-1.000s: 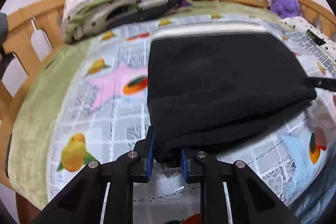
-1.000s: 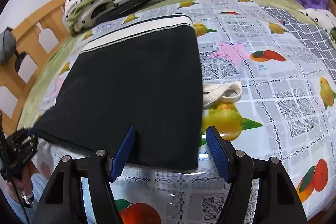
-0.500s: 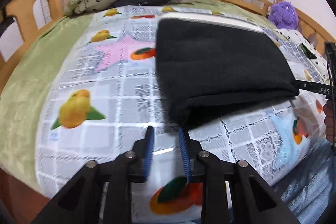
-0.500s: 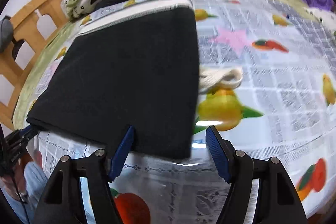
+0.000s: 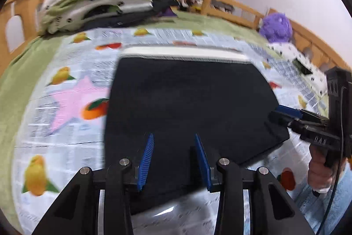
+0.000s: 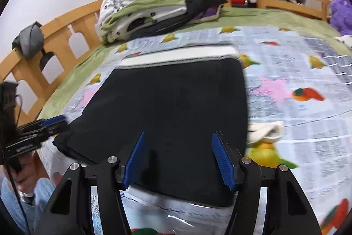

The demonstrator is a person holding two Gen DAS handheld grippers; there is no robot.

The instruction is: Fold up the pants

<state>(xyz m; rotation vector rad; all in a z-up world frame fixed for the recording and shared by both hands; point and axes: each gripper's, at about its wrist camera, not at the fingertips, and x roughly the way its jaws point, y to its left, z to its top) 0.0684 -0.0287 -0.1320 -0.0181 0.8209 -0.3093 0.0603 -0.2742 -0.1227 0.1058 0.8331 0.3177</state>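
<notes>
Pants: the black pants [image 5: 189, 107] lie folded into a compact rectangle on the fruit-print cover [image 5: 66, 124] of the bed, white waistband [image 5: 182, 54] at the far edge, fold edge nearest the person.

Left gripper: the left gripper [image 5: 173, 158] has let go. A second ago its blue pads pinched the near left corner of the cloth; its jaws have just been opening and now stand apart over the near edge, with fabric showing behind the gap but no pad pressing on it.

Right gripper: the right gripper [image 6: 180, 158] is open and empty too. Its jaws have just been closing a little, yet they stand wide over the near right part of the pants, gripping nothing.

Change in position: the left gripper first sat at the near left corner, swung out over the bare cover, and now hangs over the middle of the near edge. The pants look flat and undisturbed throughout.

White item: a small cream cloth loop [image 6: 266, 131] lies on the cover just right of the pants; whether it touches them I cannot tell.

Meaning for the task: the release suggests the fold is laid. Both grippers poised at the near edge could suit one more fold toward the waistband, or a final smoothing.

Risk: thick fabric may spring open if regrasped carelessly.
</notes>
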